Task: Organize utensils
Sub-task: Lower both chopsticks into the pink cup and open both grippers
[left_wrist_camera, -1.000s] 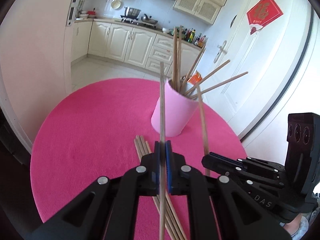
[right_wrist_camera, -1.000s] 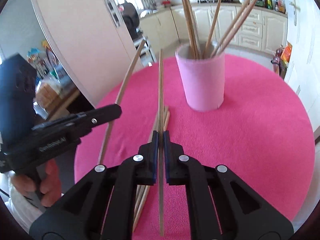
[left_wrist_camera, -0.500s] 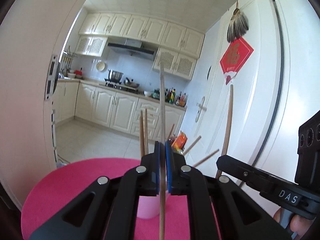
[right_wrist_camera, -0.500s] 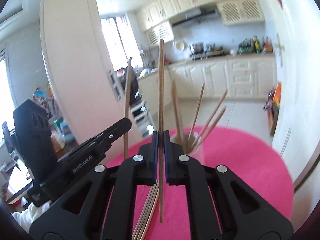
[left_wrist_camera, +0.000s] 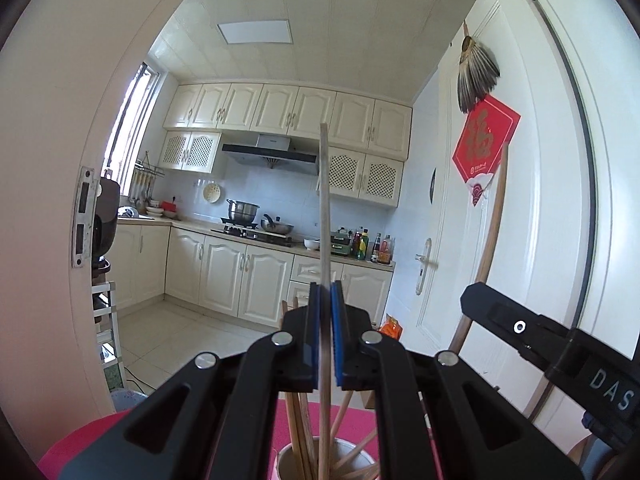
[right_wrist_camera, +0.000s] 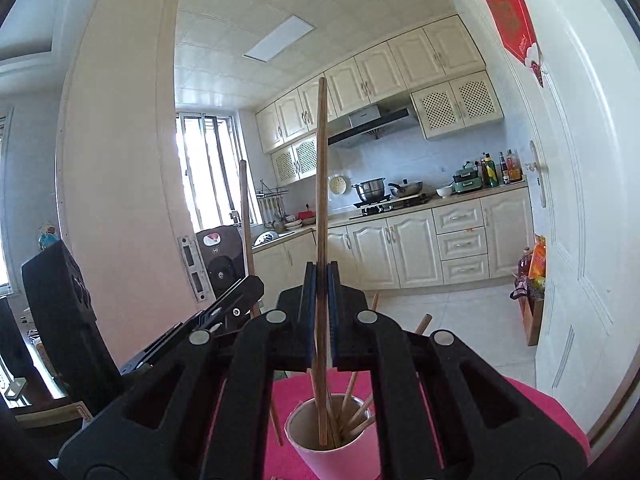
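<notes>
My left gripper [left_wrist_camera: 325, 292] is shut on a wooden chopstick [left_wrist_camera: 324, 208], held upright with its lower end inside the pink cup [left_wrist_camera: 288, 462]. My right gripper [right_wrist_camera: 321, 276] is shut on another chopstick [right_wrist_camera: 321, 168], also upright, its lower end down in the cup [right_wrist_camera: 332, 458]. The cup stands on the pink round table [right_wrist_camera: 552, 412] and holds several chopsticks leaning outward. The right gripper shows in the left wrist view [left_wrist_camera: 532, 338], the left one in the right wrist view [right_wrist_camera: 224, 312]. Both grippers are just above the cup.
A white door [left_wrist_camera: 560, 200] with a red decoration [left_wrist_camera: 486, 148] is close on the right. A pale wall edge [right_wrist_camera: 120, 160] rises on the left. Kitchen cabinets [left_wrist_camera: 240, 272] and a stove lie beyond.
Both grippers have tilted up from facing the table to upright and moved over the cup. The two chopsticks now stand with their lower ends in the cup.
</notes>
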Demonstrator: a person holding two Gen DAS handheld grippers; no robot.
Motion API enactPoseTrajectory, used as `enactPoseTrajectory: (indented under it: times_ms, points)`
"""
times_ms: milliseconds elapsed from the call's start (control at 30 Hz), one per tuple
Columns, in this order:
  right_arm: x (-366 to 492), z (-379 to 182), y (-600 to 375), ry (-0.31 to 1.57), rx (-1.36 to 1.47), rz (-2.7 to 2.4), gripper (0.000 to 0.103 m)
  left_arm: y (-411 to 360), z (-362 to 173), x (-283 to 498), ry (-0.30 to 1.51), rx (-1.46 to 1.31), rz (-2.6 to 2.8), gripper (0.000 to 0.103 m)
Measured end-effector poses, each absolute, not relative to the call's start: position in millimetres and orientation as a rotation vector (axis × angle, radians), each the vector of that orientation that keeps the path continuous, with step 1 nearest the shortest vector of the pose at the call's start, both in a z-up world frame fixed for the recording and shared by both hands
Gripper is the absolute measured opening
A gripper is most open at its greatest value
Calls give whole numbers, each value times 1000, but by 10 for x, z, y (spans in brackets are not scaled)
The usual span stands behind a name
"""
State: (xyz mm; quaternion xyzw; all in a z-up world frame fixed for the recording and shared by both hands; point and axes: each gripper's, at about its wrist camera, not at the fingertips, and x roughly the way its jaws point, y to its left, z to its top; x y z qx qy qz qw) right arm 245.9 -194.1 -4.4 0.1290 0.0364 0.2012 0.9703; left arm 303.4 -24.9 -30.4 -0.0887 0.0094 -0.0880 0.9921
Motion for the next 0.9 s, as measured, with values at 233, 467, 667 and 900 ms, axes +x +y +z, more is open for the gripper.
enactPoseTrajectory:
  times_ms: [233, 467, 667, 900]
  points:
    - [2581, -183, -1862, 111, 247, 417, 6, -241, -442, 3231, 44, -170, -173, 6]
    - [2616, -186, -1897, 126, 238, 415, 6, -221, -543, 3307, 112, -174, -178, 7]
    - [2596, -180, -1904, 138, 234, 410, 6, -189, -517, 3241, 135, -147, -170, 31]
    - [2519, -130, -1888, 139, 225, 403, 6, -105, -450, 3136, 158, -158, -164, 34]
